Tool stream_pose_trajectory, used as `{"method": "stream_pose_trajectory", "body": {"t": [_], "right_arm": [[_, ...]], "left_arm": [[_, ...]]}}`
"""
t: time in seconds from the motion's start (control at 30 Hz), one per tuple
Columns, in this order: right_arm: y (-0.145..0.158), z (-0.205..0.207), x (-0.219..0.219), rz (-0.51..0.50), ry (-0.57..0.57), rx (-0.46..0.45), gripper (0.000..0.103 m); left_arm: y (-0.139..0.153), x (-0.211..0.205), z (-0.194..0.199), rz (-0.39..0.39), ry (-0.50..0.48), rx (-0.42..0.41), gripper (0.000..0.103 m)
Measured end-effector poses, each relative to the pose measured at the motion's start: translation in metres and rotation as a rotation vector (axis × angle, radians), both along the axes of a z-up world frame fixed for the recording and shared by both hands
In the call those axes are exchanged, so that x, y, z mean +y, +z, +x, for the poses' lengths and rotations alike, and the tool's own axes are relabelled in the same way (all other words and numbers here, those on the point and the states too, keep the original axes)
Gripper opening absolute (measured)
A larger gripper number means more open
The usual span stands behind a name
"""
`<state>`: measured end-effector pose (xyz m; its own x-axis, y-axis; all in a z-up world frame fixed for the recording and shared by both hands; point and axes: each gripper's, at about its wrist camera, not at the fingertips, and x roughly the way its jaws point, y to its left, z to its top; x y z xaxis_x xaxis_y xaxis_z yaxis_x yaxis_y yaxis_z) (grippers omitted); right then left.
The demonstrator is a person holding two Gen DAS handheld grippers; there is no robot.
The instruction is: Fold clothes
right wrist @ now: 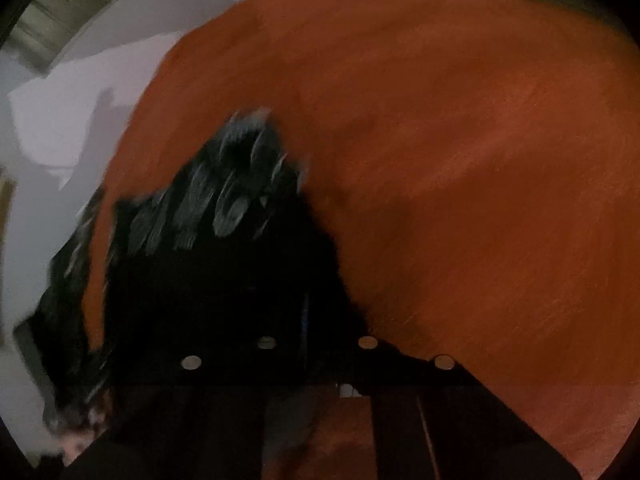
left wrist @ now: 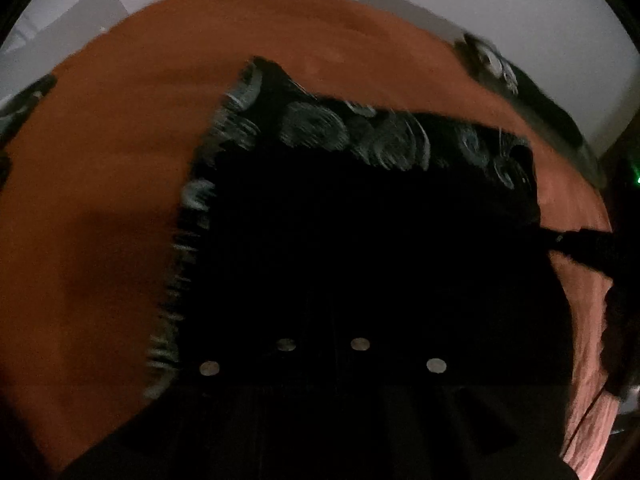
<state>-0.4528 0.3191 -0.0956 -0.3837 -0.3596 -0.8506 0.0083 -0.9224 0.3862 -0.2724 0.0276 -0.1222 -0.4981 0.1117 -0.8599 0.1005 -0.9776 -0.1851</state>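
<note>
At six o'clock, claws: our left claw [left wrist: 322, 354] and right claw [right wrist: 316, 350] are lost in darkness; we cannot tell their grip.
Garment: black patterned cloth [left wrist: 360, 208], blurred, on the orange surface [left wrist: 100, 160].

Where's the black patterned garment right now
The black patterned garment lies on the orange bedspread, filling the centre of the left wrist view; in the right wrist view it sits lower left.

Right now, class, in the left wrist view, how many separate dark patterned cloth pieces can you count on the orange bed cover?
3: a large one at centre, one at the far right edge, one at the left edge. Blur may hide links or more.
</note>
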Motion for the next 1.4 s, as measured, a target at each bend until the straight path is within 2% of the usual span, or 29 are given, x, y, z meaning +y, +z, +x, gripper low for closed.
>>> {"method": "stream_pose_trajectory", "body": {"t": [0.03, 0.13, 0.17, 0.23, 0.33, 0.37, 0.4, 0.5, 0.6, 0.67, 0.73, 0.8, 0.9, 1.0, 1.13, 1.23, 1.3, 1.33, 1.4], "right_arm": [[0.015, 0.002, 0.001, 0.017, -0.001, 0.045, 0.01], [0.06, 0.015, 0.001, -0.029, 0.01, 0.232, 0.01], [0.069, 0.016, -0.003, -0.046, 0.023, 0.267, 0.01], [0.058, 0.009, -0.021, -0.061, 0.079, 0.227, 0.011], [-0.005, -0.008, -0.048, 0.037, 0.13, -0.02, 0.011], [-0.018, -0.009, -0.052, 0.063, 0.125, -0.055, 0.01], [-0.009, -0.003, -0.052, 0.059, 0.11, -0.016, 0.01], [0.047, 0.039, -0.047, -0.009, 0.067, 0.13, 0.012], [0.103, 0.115, -0.041, -0.071, 0.08, 0.244, 0.024], [0.121, 0.168, -0.041, -0.039, 0.079, 0.273, 0.027], [0.132, 0.221, -0.045, -0.015, 0.091, 0.29, 0.027], [0.129, 0.27, -0.054, 0.018, 0.101, 0.297, 0.027], [0.112, 0.319, -0.072, -0.008, 0.101, 0.285, 0.027], [0.093, 0.353, -0.091, -0.075, 0.121, 0.249, 0.027], [0.065, 0.365, -0.122, -0.117, 0.188, 0.159, 0.027], [0.062, 0.365, -0.14, -0.103, 0.212, 0.175, 0.027], [0.052, 0.359, -0.15, -0.022, 0.21, 0.156, 0.041], [0.039, 0.357, -0.152, 0.022, 0.205, 0.115, 0.056], [0.005, 0.356, -0.154, 0.084, 0.197, 0.022, 0.056]], "left_arm": [[0.003, -0.001, 0.005, -0.006, -0.007, 0.004, 0.002], [0.014, -0.003, 0.02, -0.023, -0.029, 0.015, 0.004], [0.017, -0.003, 0.025, -0.029, -0.036, 0.019, 0.004], [0.031, 0.0, 0.044, -0.008, -0.051, 0.031, 0.005], [0.051, 0.01, 0.08, 0.035, -0.065, 0.033, 0.005], [0.058, 0.014, 0.093, 0.051, -0.068, 0.033, 0.005], [0.064, 0.015, 0.109, 0.07, -0.068, 0.035, 0.005], [0.077, 0.011, 0.169, 0.115, -0.051, 0.04, 0.005], [0.076, -0.001, 0.224, 0.177, -0.016, 0.039, 0.009], [0.07, -0.007, 0.254, 0.218, 0.012, 0.035, 0.01], [0.066, -0.011, 0.282, 0.203, 0.069, 0.05, 0.01], [0.061, -0.015, 0.302, 0.212, 0.115, 0.044, 0.01], [0.052, -0.017, 0.321, 0.24, 0.137, 0.004, 0.01], [0.039, -0.024, 0.342, 0.258, 0.171, -0.039, 0.02], [0.019, -0.036, 0.351, 0.309, 0.237, -0.075, 0.022], [0.011, -0.042, 0.351, 0.331, 0.271, -0.086, 0.022], [0.014, -0.043, 0.349, 0.346, 0.272, -0.069, 0.029], [0.016, -0.043, 0.348, 0.35, 0.27, -0.062, 0.034], [0.017, -0.041, 0.345, 0.345, 0.264, -0.056, 0.038]]}}
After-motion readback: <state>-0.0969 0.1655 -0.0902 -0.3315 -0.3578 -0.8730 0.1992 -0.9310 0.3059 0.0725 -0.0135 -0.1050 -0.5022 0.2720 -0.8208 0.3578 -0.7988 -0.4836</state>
